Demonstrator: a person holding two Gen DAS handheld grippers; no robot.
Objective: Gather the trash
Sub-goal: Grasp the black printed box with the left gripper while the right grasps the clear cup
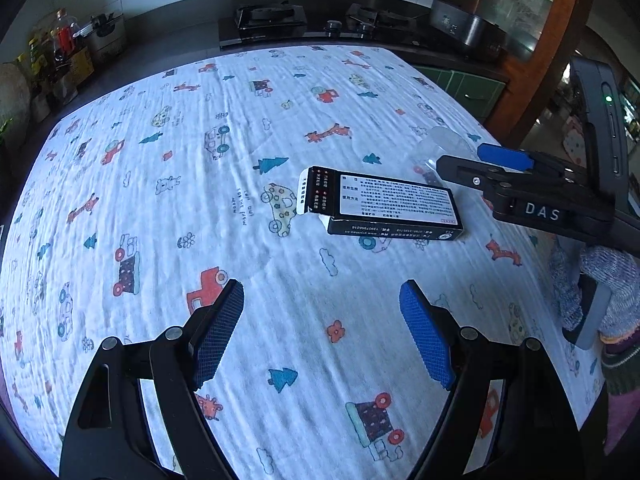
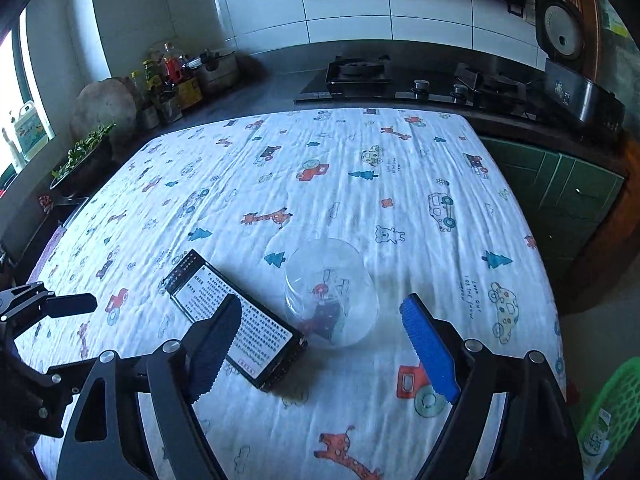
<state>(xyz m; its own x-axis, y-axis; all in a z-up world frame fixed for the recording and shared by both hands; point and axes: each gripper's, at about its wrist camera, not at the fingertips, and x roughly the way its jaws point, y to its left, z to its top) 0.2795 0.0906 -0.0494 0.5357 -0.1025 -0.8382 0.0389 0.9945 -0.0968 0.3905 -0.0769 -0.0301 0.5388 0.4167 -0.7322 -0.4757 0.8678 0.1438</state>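
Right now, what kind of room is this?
It looks like a home kitchen. Behind the table there is a gas stove on the dark counter, a rice cooker at the right, and bottles and jars by the tiled wall. The table itself wears a cartoon-print cloth.

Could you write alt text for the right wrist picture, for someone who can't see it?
Open tongs hover over a clear plastic cup lying beside a flat black box on a cartoon-print tablecloth; a stove sits behind.
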